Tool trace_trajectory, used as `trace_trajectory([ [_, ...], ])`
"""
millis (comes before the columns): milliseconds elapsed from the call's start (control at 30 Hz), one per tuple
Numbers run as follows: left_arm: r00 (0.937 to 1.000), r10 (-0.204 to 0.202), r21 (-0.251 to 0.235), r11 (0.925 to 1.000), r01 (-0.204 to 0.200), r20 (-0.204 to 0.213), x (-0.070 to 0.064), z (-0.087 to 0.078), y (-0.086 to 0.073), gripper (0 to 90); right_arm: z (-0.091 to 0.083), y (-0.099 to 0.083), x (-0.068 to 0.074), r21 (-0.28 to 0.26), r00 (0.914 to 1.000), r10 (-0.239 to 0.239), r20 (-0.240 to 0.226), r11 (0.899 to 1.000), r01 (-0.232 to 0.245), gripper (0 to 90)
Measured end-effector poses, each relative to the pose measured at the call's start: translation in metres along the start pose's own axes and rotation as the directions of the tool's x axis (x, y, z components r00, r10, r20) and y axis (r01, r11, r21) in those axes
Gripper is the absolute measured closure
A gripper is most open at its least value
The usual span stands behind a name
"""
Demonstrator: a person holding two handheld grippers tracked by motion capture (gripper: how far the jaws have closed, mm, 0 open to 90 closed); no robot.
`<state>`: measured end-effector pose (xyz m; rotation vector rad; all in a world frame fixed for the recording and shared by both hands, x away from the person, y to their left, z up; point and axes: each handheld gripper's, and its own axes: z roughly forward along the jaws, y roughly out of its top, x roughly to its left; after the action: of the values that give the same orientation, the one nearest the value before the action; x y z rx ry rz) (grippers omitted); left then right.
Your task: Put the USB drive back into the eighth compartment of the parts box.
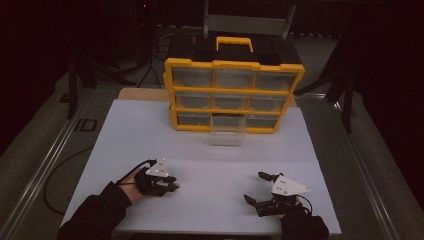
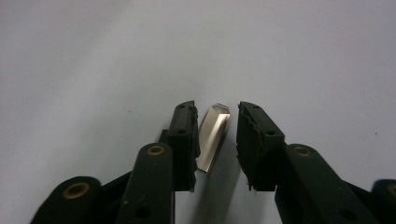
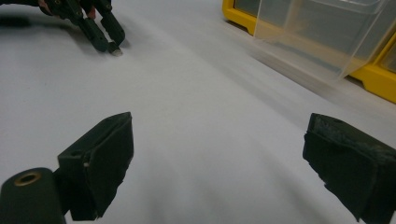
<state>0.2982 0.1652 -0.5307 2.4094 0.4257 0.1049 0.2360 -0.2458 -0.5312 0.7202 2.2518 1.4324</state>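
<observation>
Small shiny metal piece (image 2: 213, 137), bevelled tip, between left tool (image 2: 215, 140) jaws.

Between the left gripper (image 1: 172, 187) and the right gripper (image 1: 255, 202) the white surface (image 1: 215, 170) lies bare, open for passage. Ahead, the yellow drawer cabinet (image 1: 233, 95) blocks the far side, and its pulled-out clear drawer (image 1: 227, 131) juts toward the middle, narrowing the approach there.
</observation>
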Motion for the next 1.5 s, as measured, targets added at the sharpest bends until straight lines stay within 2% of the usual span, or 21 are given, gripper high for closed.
trace_trajectory([
  [133, 1.0, -0.007, 0.004, 1.0, 0.007, 0.001, 0.002, 0.001, 0.0, 72.7, 0.0, 0.0, 0.0, -0.006, 1.0, 0.004, -0.002, 1.0, -0.005, 9.1],
  [333, 1.0, 0.008, 0.011, 0.9999, -0.008, -0.003, 0.0, 0.002, 0.001, 79.1, 0.0, 0.0, 0.0, -0.004, 1.0, 0.001, -0.001, 1.0, -0.001, 9.1],
  [433, 0.9998, 0.019, 0.013, 0.9997, -0.019, -0.008, 0.0, 0.001, 0.001, 79.3, 0.0, 0.0, 0.0, -0.003, 1.0, 0.002, -0.001, 1.0, -0.002, 9.1],
  [667, 0.9997, 0.009, 0.001, 1.0, -0.009, -0.023, -0.002, 0.002, 0.001, 80.1, 0.0, 0.0, 0.0, 0.002, 1.0, 0.001, -0.001, 1.0, -0.001, 9.2],
  [700, 0.9999, 0.006, 0.0, 1.0, -0.006, -0.015, -0.002, 0.001, 0.002, 80.1, 0.0, 0.0, 0.0, 0.0, 1.0, 0.002, 0.0, 1.0, -0.002, 9.1],
  [933, 1.0, -0.007, -0.009, 0.9999, 0.007, 0.006, -0.001, -0.004, 0.009, 80.1, -0.001, 0.001, 0.0, -0.013, 1.0, 0.004, 0.004, 1.0, -0.004, 9.1],
  [1233, 0.9999, 0.0, -0.007, 1.0, 0.0, 0.012, -0.001, -0.011, 0.02, 80.1, -0.001, 0.001, 0.0, -0.014, 1.0, 0.006, 0.005, 1.0, -0.006, 9.2],
  [1500, 0.9997, 0.015, 0.015, 0.9998, -0.015, 0.022, 0.002, -0.014, 0.035, 80.1, -0.001, 0.001, 0.0, -0.016, 1.0, 0.007, 0.006, 1.0, -0.007, 9.2],
])
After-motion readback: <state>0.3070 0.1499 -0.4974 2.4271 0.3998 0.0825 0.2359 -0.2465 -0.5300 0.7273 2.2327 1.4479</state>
